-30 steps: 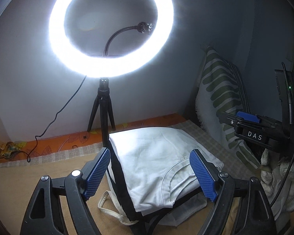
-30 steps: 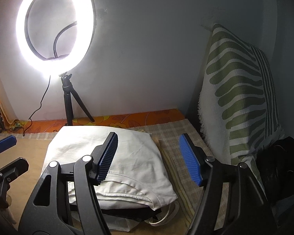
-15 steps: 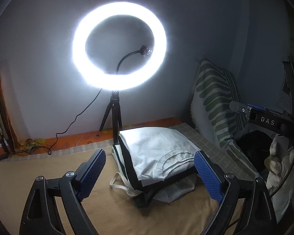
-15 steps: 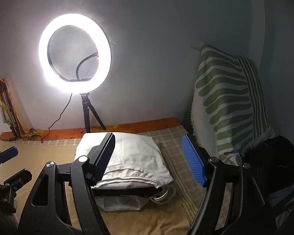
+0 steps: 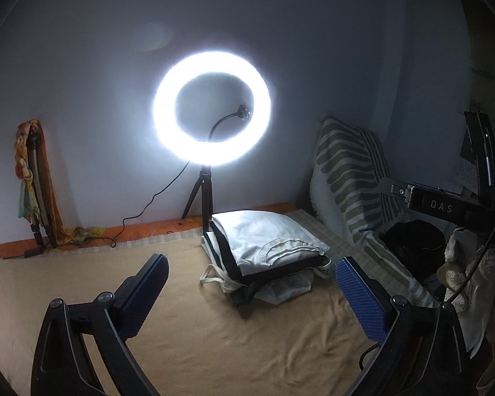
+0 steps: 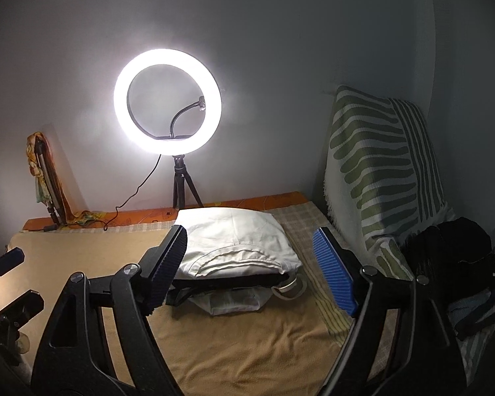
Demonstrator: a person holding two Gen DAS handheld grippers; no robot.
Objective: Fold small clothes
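Observation:
A folded white garment lies on top of a small stack of folded clothes on the tan blanket; it also shows in the right wrist view. My left gripper is open and empty, held back from the stack and above the blanket. My right gripper is open and empty, also held back from the stack. The right gripper's body shows at the right edge of the left wrist view, and the left gripper's fingers at the left edge of the right wrist view.
A lit ring light on a tripod stands behind the stack by the wall. A green striped pillow leans at the right, with dark clothes beside it. A tan blanket covers the bed. A folded tripod leans at the far left.
Both grippers have pulled back and away from the stack, which now looks smaller and farther off. Both stay open and empty. The stack has not moved.

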